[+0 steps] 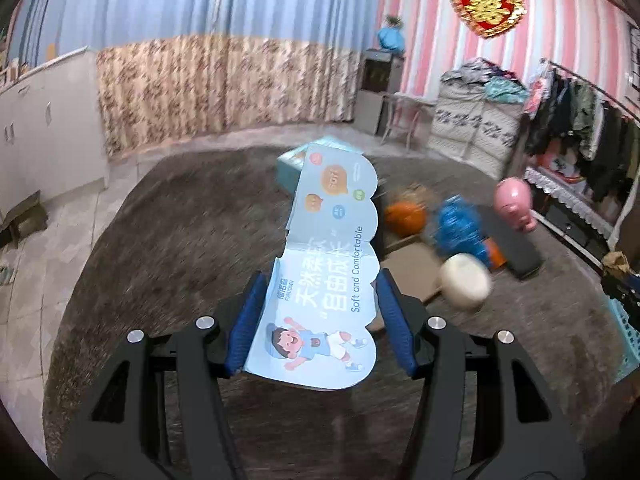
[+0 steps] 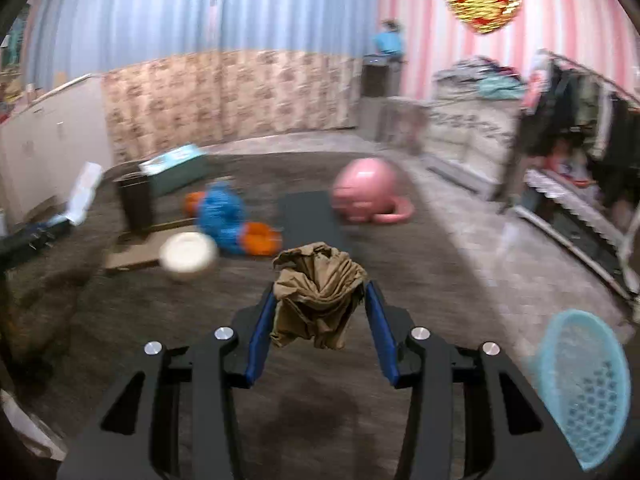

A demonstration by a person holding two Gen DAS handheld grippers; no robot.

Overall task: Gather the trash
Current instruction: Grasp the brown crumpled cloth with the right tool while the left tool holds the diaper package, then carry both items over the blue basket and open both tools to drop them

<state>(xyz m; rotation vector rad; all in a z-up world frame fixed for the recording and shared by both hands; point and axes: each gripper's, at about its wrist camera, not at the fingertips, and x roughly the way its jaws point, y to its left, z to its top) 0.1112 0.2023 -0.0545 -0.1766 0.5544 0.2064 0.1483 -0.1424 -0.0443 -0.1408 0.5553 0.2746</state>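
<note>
From the left wrist view, the left gripper [image 1: 318,320] has its jaws clamped on a light blue printed card [image 1: 320,300], a folded piece of packaging with a cartoon child on it, lifted clear of the dark carpet [image 1: 180,220]. Beyond it lie one teal box [image 1: 290,160], one orange ball [image 1: 404,218], one blue fuzzy toy [image 1: 460,226], one white round tub [image 1: 466,282], one pink pig toy [image 1: 514,204], one dark mat [image 1: 516,246] and flat brown cardboard [image 1: 412,270]. A blue mesh basket [image 1: 628,332] edge shows at far right.

From the right wrist view, the right gripper [image 2: 320,316] grasps one crumpled brown paper wad [image 2: 318,292], raised off the carpet. The basket [image 2: 584,392] sits low right, near this gripper, and looks empty as far as its visible mesh shows. Here a second orange piece [image 2: 262,238] appears beside the blue toy.

I judge the task midway: two scraps are picked up, neither yet dropped in the basket, and the cardboard and tub may remain.
</note>
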